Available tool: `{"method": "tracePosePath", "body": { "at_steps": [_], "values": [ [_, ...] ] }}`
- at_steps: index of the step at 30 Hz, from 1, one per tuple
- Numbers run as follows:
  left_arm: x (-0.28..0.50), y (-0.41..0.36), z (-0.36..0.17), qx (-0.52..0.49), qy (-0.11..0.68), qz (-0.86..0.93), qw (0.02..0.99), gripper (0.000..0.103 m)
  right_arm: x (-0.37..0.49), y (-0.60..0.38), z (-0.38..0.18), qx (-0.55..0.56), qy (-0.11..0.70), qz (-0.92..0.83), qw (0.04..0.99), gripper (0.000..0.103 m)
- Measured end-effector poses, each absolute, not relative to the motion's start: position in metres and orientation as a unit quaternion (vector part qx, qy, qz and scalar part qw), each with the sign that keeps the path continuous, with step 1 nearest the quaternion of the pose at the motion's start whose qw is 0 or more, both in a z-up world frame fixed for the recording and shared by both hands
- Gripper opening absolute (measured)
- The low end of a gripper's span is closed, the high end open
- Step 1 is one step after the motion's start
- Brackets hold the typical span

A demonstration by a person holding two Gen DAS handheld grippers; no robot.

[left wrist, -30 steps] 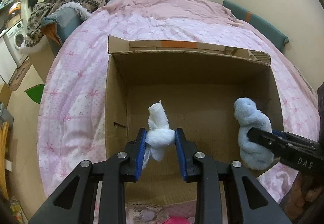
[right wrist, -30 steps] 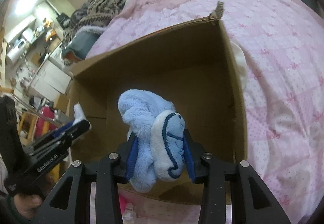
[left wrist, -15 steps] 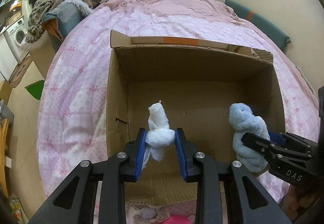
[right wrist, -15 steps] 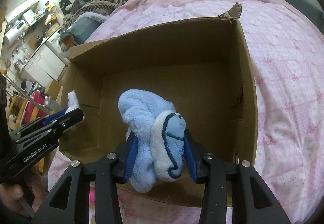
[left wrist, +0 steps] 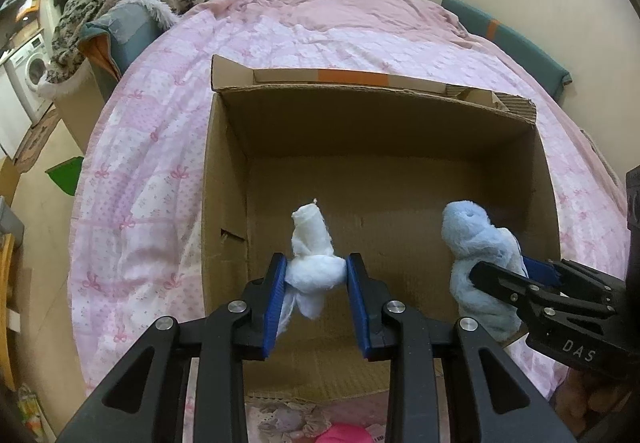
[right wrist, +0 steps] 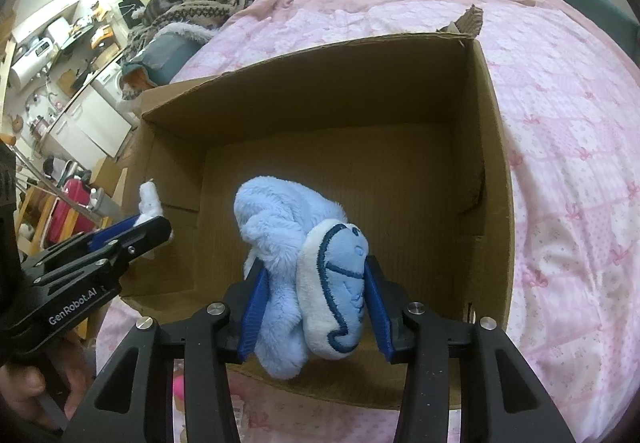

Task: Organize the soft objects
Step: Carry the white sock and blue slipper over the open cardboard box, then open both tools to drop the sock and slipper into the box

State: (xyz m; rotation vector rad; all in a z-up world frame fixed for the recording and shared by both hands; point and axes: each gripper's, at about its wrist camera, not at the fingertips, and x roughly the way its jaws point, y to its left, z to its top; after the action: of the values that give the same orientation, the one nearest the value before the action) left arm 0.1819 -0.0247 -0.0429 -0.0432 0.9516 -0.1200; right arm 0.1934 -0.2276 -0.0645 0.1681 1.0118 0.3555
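Right gripper (right wrist: 314, 307): blue pads flank the light-blue plush toy (right wrist: 304, 271) at lower centre of the right-wrist frame; the jaws have just been opening, the toy between them and the right pad barely touching it. Left gripper (left wrist: 316, 295): clenched on the white plush (left wrist: 314, 267), lower centre of the left-wrist frame. Both toys hang above the floor of the cardboard box (left wrist: 376, 131) on the pink quilt (left wrist: 132, 171). A clean drop probably calls for releasing low, clear of the walls. Each toy's long axis runs roughly upright, narrow end toward the frame top.
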Motion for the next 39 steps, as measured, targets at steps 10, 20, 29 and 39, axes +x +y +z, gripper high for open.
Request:
{"method": "tracePosePath", "body": {
  "at_steps": [10, 20, 29, 39],
  "values": [
    [0.179, -0.024, -0.042, -0.024, 0.461, -0.058, 0.885, 0.029, 0.191, -0.229, -0.063, 0.083, 0.476, 0.173, 0.858, 0.049],
    [0.172, -0.026, -0.034, -0.015, 0.448, -0.058, 0.892, 0.048, 0.188, -0.230, -0.056, 0.090, 0.464, 0.180, 0.863, 0.052],
    [0.168, -0.027, -0.025, -0.022, 0.437, -0.064, 0.897, 0.062, 0.187, -0.236, -0.049, 0.111, 0.451, 0.178, 0.867, 0.068],
    [0.145, -0.018, 0.003, -0.022, 0.388, -0.052, 0.920, 0.062, 0.183, -0.249, -0.041, 0.130, 0.443, 0.157, 0.873, 0.080]
  ]
}}
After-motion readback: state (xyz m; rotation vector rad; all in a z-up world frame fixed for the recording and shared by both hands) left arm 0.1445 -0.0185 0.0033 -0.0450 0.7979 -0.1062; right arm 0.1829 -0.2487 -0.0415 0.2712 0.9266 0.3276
